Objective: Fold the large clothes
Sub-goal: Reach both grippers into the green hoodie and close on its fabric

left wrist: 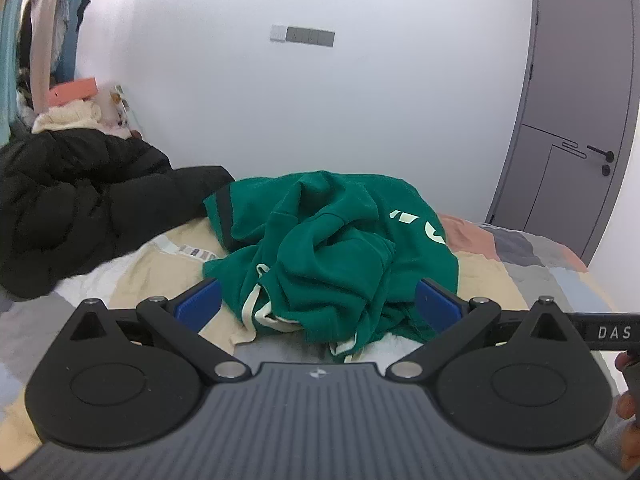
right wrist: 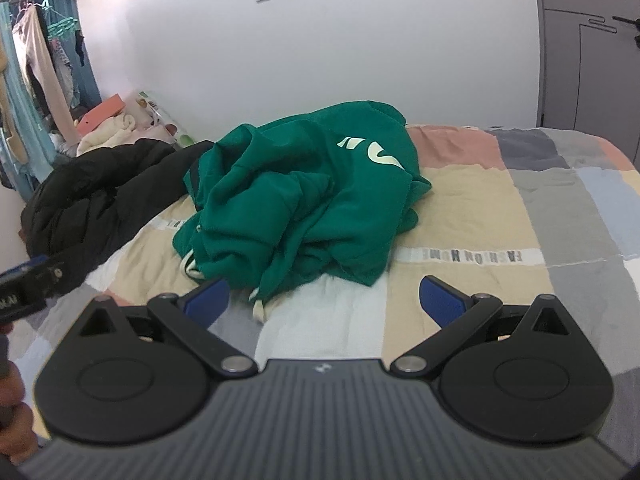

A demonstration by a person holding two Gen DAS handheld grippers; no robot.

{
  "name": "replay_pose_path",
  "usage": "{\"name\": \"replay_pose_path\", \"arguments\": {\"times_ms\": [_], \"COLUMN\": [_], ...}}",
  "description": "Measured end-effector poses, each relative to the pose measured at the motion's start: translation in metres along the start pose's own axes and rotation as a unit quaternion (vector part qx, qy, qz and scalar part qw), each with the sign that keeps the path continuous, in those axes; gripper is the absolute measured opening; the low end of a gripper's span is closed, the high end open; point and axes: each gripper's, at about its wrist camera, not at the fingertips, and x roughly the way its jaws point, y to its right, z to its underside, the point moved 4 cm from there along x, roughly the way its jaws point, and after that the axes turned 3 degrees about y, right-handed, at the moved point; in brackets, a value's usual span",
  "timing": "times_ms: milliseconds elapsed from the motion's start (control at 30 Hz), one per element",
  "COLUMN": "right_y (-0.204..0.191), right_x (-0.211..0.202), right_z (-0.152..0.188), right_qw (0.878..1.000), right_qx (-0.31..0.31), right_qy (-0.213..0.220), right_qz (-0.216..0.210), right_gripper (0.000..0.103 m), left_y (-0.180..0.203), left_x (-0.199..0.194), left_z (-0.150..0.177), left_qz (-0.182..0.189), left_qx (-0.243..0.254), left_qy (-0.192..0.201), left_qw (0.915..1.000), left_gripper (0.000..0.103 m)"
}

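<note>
A green hoodie [left wrist: 332, 248] with pale lettering and white drawstrings lies crumpled in a heap on the bed; it also shows in the right wrist view [right wrist: 304, 200]. My left gripper [left wrist: 318, 300] is open and empty, its blue pads either side of the heap's near edge, just short of it. My right gripper [right wrist: 324, 296] is open and empty, hovering over the bedspread in front of the heap's near right side. The left gripper's side shows at the left edge of the right wrist view [right wrist: 28, 284].
A black puffer jacket [left wrist: 80, 208] lies on the bed left of the hoodie, with cream clothes and a pink box behind it. The patchwork bedspread [right wrist: 520, 216] stretches to the right. A white wall stands behind, a grey door [left wrist: 572, 112] at the right.
</note>
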Motion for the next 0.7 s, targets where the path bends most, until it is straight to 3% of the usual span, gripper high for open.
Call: {"name": "replay_pose_path", "arguments": {"times_ms": [233, 433, 567, 700], "right_y": [0.008, 0.026, 0.034, 0.041], "right_x": [0.061, 0.112, 0.146, 0.172], "right_z": [-0.021, -0.016, -0.003, 0.008], "right_qw": [0.998, 0.996, 0.996, 0.995], "right_qx": [0.044, 0.086, 0.087, 0.089], "right_qy": [-0.018, -0.022, -0.028, -0.038], "right_qz": [0.027, 0.03, 0.015, 0.013], "right_gripper": [0.103, 0.103, 0.103, 0.103], "left_y": [-0.018, -0.021, -0.021, -0.024], "left_x": [0.075, 0.141, 0.17, 0.2], "left_z": [-0.004, 0.021, 0.04, 0.052], "left_qz": [0.024, 0.057, 0.086, 0.087], "left_qx": [-0.032, -0.043, -0.046, -0.059], "left_qy": [-0.029, -0.065, -0.058, -0.033], "left_qw": [0.9988, 0.9954, 0.9935, 0.9939], "left_gripper": [0.103, 0.103, 0.103, 0.1]}}
